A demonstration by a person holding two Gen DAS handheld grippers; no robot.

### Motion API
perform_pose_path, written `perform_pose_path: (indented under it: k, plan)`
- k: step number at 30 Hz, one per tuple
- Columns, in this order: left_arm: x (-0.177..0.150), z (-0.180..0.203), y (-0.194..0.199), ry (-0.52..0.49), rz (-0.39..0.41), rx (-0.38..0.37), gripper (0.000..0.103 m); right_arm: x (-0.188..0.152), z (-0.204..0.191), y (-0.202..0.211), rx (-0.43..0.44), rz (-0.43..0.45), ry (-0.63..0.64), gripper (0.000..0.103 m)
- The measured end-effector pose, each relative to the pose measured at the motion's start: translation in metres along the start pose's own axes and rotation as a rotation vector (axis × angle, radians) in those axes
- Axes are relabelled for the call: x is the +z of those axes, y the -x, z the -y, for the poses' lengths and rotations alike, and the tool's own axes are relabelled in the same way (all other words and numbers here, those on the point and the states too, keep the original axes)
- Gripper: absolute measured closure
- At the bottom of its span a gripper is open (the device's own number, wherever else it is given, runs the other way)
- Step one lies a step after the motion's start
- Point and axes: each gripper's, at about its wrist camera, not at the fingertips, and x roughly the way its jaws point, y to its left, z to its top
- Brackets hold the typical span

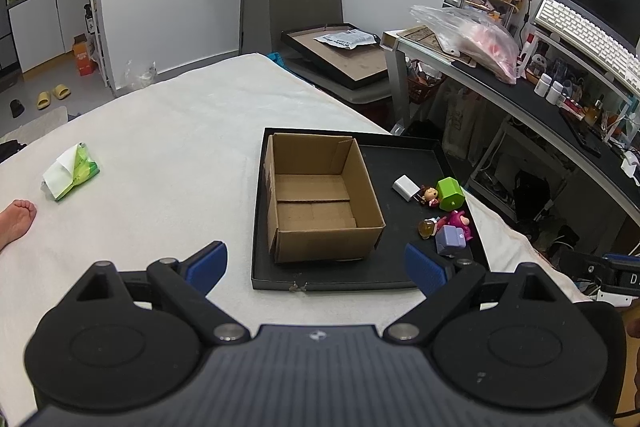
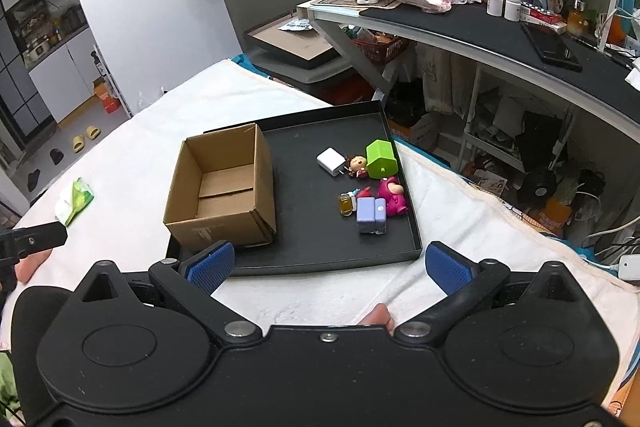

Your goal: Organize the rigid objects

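- The left tongs (image 1: pixel 316 269) are spread wide with nothing between their blue pads, hovering over the white bed sheet (image 1: pixel 160 155) just short of the near rim of the black tray (image 1: pixel 332 279).
- The right tongs (image 2: pixel 326 265) are likewise parted and empty, near the tray's (image 2: pixel 320 259) near edge.
- An open cardboard box (image 1: pixel 320 195) stands upright in the left part of the tray, nothing inside it.
- The small things lie loose in the tray's right part, well apart from both tongs: a white charger plug (image 2: pixel 331 161) touching a little doll figure (image 2: pixel 357 165), with a green house-shaped block (image 2: pixel 382 159) just beside the doll.
- Nearer the camera lie a pink bear figure (image 2: pixel 394 197), a lilac block toy (image 2: pixel 371 215) against it, and a small amber piece (image 2: pixel 346 205), possibly a tiny mug.
- A green tissue pack (image 1: pixel 72 177) rests on the sheet far left of the tray.
- A bare foot (image 1: pixel 16 215) lies at the left edge of the bed.
- A cluttered desk (image 2: pixel 460 23) stands beyond the bed on the right.
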Motion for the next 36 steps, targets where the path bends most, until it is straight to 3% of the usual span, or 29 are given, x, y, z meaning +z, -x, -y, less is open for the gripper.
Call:
perform_pose_path:
  k: [17,36]
  plan:
    - [-0.004,0.000,-0.015,-0.017,-0.032,0.002,0.008,-0.003,-0.002,-0.010,-0.005,-0.026,0.008,0.000]
    - [0.008,-0.018,-0.086,0.047,-0.108,0.045,0.008,0.004,0.004,-0.090,-0.013,-0.149,-0.009,0.000]
